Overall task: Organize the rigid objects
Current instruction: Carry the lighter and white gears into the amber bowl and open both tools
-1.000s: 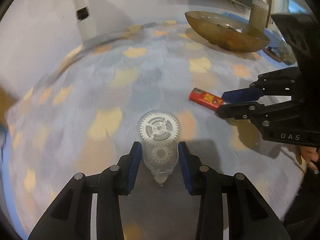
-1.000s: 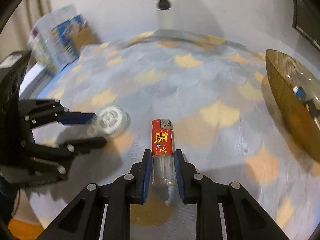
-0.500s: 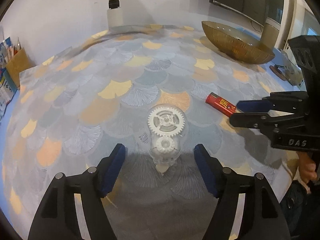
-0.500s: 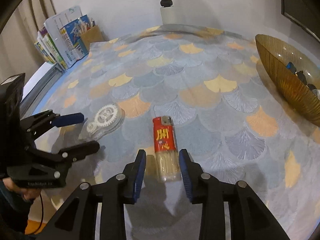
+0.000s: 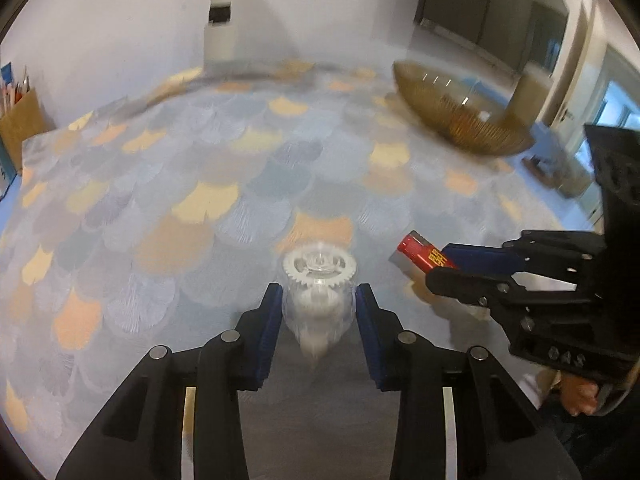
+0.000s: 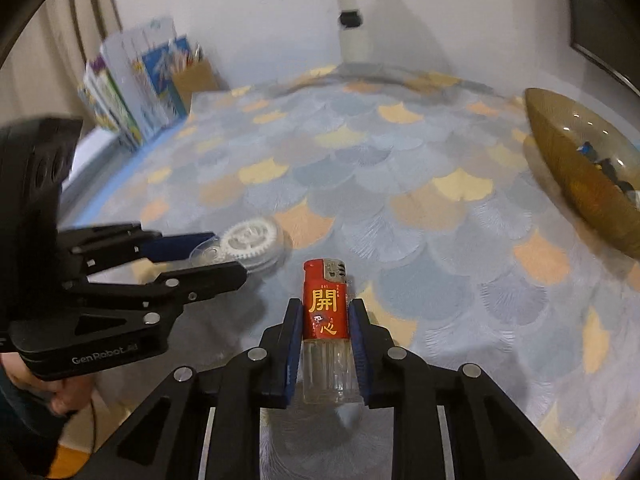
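My left gripper (image 5: 318, 310) is shut on a clear correction-tape dispenser (image 5: 319, 280) with white gears and holds it just above the patterned tablecloth (image 5: 240, 184). My right gripper (image 6: 325, 334) is shut on a red lighter (image 6: 325, 312) with yellow characters and a clear base. The lighter (image 5: 424, 254) and right gripper (image 5: 472, 268) show at the right of the left wrist view. The dispenser (image 6: 248, 244) and left gripper (image 6: 208, 256) show at the left of the right wrist view. A gold ribbed bowl (image 6: 580, 168) sits at the far right, with small dark items inside.
Books and a brown pencil box (image 6: 140, 80) stand at the table's far left corner. A white post (image 6: 352, 20) stands behind the table's far edge. The bowl (image 5: 460, 120) is at the far right in the left wrist view.
Half a second ago both grippers were open around their objects lying on the cloth. Now both have shut on them, and the views have tilted with motion blur.
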Motion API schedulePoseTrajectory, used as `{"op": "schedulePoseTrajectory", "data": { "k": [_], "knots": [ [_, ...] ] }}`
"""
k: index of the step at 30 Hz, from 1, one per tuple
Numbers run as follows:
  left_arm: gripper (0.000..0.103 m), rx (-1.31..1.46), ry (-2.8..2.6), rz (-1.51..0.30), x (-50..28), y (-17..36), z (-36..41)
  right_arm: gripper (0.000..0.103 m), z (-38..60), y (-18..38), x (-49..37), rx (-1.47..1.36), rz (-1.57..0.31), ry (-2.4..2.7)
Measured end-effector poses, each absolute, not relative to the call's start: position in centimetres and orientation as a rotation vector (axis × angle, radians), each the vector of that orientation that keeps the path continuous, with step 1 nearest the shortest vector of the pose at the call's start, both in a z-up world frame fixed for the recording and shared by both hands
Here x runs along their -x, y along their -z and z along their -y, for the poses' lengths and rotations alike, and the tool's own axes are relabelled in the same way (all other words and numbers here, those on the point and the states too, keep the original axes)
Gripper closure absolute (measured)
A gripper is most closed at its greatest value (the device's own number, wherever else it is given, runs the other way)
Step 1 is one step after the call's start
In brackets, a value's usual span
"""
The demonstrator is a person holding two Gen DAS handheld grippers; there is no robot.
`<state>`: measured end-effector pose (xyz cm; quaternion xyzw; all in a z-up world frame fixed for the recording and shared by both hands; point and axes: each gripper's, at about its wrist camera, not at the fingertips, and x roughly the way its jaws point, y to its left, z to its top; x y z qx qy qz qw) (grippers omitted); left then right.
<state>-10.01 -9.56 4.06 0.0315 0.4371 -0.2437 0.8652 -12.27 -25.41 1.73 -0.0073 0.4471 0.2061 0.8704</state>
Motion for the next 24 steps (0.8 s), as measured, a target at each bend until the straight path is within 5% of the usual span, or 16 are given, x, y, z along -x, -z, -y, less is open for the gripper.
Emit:
{"op": "schedulePoseTrajectory", "data": {
  "k": [10, 11, 13, 15, 18, 21, 24],
  "knots": [
    [0.071, -0.13, 0.506, -0.956, 8.0, -4.5, 12.5, 0.081, 32.1, -4.0, 11.3, -0.103, -0.882, -0.325],
    [0.067, -0.133, 0.503, -0.988, 8.0, -3.7, 12.5, 0.081, 32.9, -3.6, 11.3, -0.124, -0.897, -0.319],
    [0.025, -0.127, 0.5, -0.971, 8.6, -3.4, 12.0, 0.081, 33.9, -2.9, 11.4, -0.146, -0.918, -0.319],
    [0.015, -0.096, 0.522, -0.987, 8.9, -3.0, 11.7, 0.081, 34.4, -2.3, 11.6, -0.153, -0.93, -0.319],
    [0.022, -0.127, 0.502, -0.995, 8.9, -2.4, 12.4, 0.081, 34.6, -1.2, 11.4, -0.176, -0.969, -0.333],
    [0.057, -0.173, 0.463, -0.977, 8.6, -2.3, 13.6, 0.081, 34.2, -0.7, 11.3, -0.178, -0.983, -0.335],
    [0.057, -0.162, 0.469, -0.956, 8.0, -3.3, 14.4, 0.081, 34.3, -1.7, 11.6, -0.155, -0.949, -0.326]
  ]
}}
